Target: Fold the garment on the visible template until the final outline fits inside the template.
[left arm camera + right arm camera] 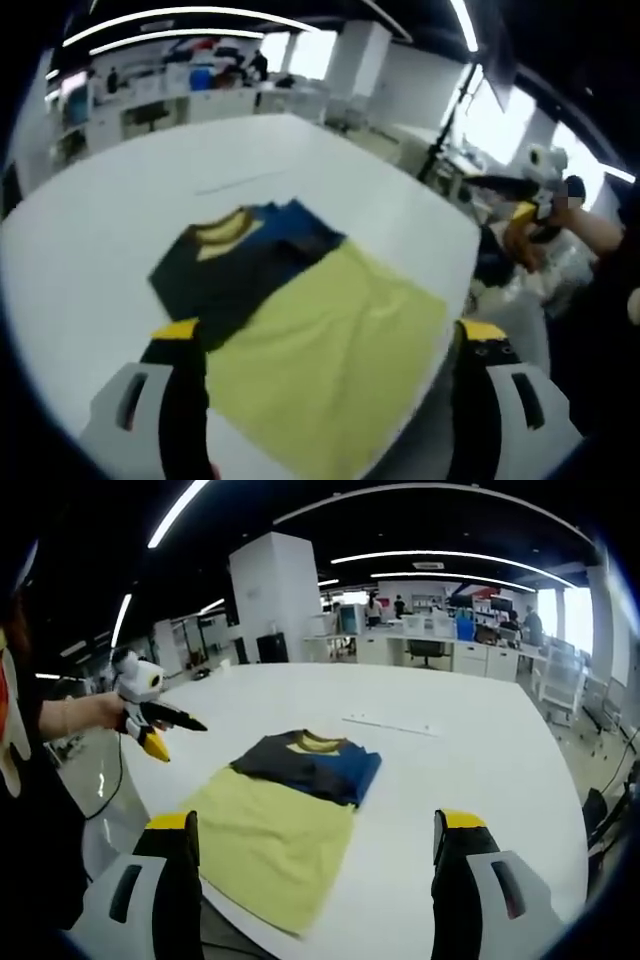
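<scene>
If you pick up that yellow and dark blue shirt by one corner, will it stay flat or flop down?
The yellow and dark blue folded shirt would probably flop: it lies limp with soft wrinkles on the white table. It looks thin, so likely light. Lifted by one corner, its folds would likely fall open.

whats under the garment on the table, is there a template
Around the folded garment there is plain white table. No template outline shows past its edges; whatever lies directly beneath is covered by the yellow and dark fabric, so that cannot be told.

White table: folded garment flat near edge, thin strip beyond.
</scene>
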